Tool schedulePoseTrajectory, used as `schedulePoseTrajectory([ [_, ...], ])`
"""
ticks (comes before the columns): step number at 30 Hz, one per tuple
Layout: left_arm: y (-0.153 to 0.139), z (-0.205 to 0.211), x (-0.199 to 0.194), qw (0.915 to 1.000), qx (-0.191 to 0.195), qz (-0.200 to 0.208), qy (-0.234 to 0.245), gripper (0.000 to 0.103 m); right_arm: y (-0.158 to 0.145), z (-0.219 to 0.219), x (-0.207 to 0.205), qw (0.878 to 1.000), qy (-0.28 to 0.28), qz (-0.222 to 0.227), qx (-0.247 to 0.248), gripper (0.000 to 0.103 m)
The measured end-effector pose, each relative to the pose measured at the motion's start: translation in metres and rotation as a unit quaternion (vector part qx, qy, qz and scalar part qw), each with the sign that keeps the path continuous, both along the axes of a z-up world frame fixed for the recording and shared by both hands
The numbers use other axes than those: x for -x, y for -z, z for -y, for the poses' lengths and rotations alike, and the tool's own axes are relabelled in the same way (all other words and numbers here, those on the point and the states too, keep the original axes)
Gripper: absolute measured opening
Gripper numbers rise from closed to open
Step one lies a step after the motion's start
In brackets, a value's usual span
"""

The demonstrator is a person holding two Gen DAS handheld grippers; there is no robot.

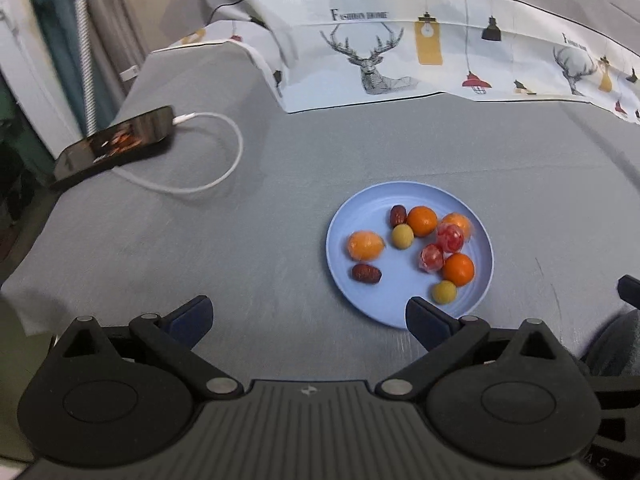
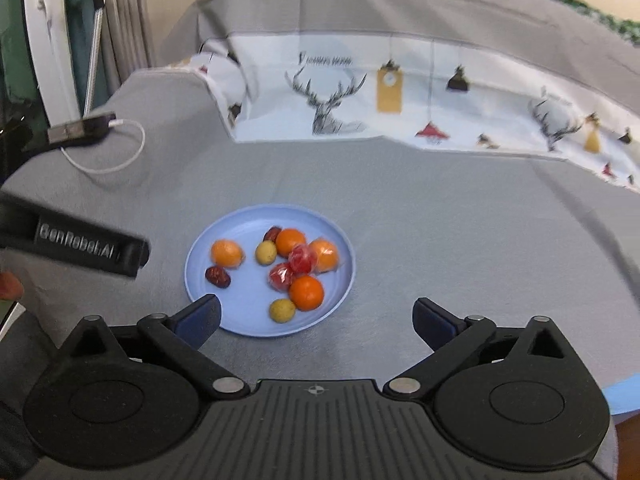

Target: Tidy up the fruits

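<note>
- On the grey cloth (image 1: 248,240) sits a pale blue plate (image 1: 372,304) with all the fruit on it; nothing lies between either pair of fingers.
- Left gripper (image 1: 308,314): jaws spread wide, empty. Plate lies ahead and toward its right finger, whose tip overlaps the plate's near rim in the left wrist view.
- Right gripper (image 2: 316,316): jaws spread wide, empty. Plate (image 2: 248,320) lies ahead and toward its left finger, whose tip overlaps the near rim in that view.
- Left gripper's finger also shows at the left edge of the right wrist view, just beside the plate, apart from it.
- Fruit, left wrist view: two bare oranges (image 1: 422,221), two oranges in clear wrap (image 1: 365,245), two red wrapped fruits (image 1: 450,237) touching each other mid-plate.
- Two small yellow-green round fruits (image 1: 402,236), one near the front rim.
- Two dark red dates (image 1: 366,273), one at the left, one toward the back.
- Phone (image 1: 116,144) with white cable (image 1: 224,152) lies well apart, far left; deer-print cloth (image 1: 380,56) behind.
</note>
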State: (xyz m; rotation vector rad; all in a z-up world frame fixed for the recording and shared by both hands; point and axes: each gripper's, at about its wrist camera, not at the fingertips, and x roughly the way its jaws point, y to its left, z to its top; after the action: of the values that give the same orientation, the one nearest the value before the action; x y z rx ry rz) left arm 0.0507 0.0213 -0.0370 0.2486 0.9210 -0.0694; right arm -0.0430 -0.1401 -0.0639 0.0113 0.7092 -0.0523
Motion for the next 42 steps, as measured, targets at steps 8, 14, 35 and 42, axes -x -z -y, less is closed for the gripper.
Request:
schedulePoseTrajectory([
  [8, -0.012, 0.001, 0.032, 0.9995, 0.004, 0.027, 0.015, 0.102, -0.01, -0.003, 0.027, 1.0, -0.005, 0.022, 0.015, 0.102],
  [14, -0.014, 0.001, 0.039, 0.9995, 0.005, 0.026, 0.018, 0.102, -0.015, -0.002, 0.034, 0.999, 0.001, 0.034, 0.017, 0.102],
  [35, -0.009, 0.006, 0.035, 0.9994, -0.003, 0.021, 0.028, 0.102, -0.015, -0.003, 0.035, 0.999, 0.004, 0.034, 0.02, 0.102],
  [42, -0.007, 0.007, 0.033, 0.9994, -0.004, 0.019, 0.027, 0.102, -0.014, -0.003, 0.033, 0.999, 0.003, 0.031, 0.021, 0.102],
])
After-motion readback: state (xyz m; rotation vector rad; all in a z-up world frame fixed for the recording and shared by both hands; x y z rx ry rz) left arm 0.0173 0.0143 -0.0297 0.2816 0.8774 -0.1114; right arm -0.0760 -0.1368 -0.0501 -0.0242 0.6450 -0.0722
